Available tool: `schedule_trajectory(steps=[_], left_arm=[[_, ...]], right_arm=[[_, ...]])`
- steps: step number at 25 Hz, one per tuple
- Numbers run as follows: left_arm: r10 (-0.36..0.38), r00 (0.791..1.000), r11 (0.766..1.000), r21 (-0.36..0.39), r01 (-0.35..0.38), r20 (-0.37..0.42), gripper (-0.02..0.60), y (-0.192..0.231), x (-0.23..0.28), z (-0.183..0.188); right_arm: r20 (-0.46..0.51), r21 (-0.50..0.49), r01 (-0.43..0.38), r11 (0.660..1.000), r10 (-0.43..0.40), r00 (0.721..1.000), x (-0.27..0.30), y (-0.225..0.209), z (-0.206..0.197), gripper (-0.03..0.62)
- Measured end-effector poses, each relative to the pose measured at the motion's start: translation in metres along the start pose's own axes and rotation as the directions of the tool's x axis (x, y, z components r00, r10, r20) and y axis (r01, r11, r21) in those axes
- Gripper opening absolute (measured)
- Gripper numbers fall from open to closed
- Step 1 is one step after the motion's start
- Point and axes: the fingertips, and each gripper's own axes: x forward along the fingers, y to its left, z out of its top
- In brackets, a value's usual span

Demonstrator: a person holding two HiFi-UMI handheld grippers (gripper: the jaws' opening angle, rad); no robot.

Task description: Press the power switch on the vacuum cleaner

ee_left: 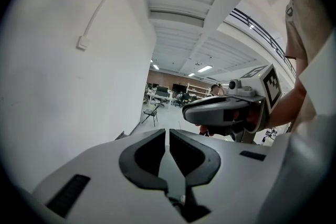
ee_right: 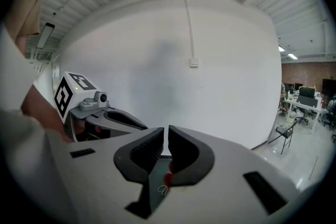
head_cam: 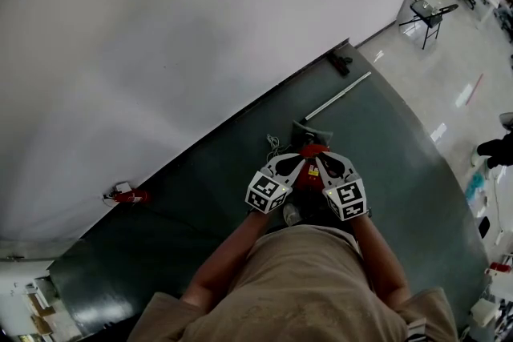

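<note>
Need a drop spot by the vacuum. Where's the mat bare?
Bare: mat left of the vacuum, up to the red item by the wall; right of it, short of the tube. Crowded: the vacuum, under left gripper and right gripper.

No readable text or numbers — only coded square markers [head_cam: 267, 192].

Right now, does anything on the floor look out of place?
A metal tube lies loose on the green mat, apart from the red vacuum cleaner, with a dark part beyond it at the mat's edge. Whether either belongs to the vacuum cleaner, I cannot tell.
</note>
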Motion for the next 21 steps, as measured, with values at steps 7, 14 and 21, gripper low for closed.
schedule_trajectory(steps=[7, 14, 21], left_arm=[[0.000, 1.000, 1.000, -0.007, 0.000, 0.001, 0.012, -0.002, -0.006, -0.003], [0.015, 1.000, 0.999, -0.051, -0.015, -0.008, 0.012, 0.004, -0.017, -0.016], [0.004, 1.000, 0.999, -0.052, -0.005, -0.027, 0.012, 0.001, -0.022, -0.027]], right_arm=[[0.018, -0.010, 0.022, 1.000, -0.022, 1.000, -0.003, -0.003, 0.005, 0.012], [-0.002, 0.005, 0.074, 0.997, -0.074, 0.997, -0.012, -0.024, -0.009, 0.012], [0.010, 0.010, 0.079, 0.997, -0.079, 0.997, -0.009, -0.025, -0.009, 0.011]])
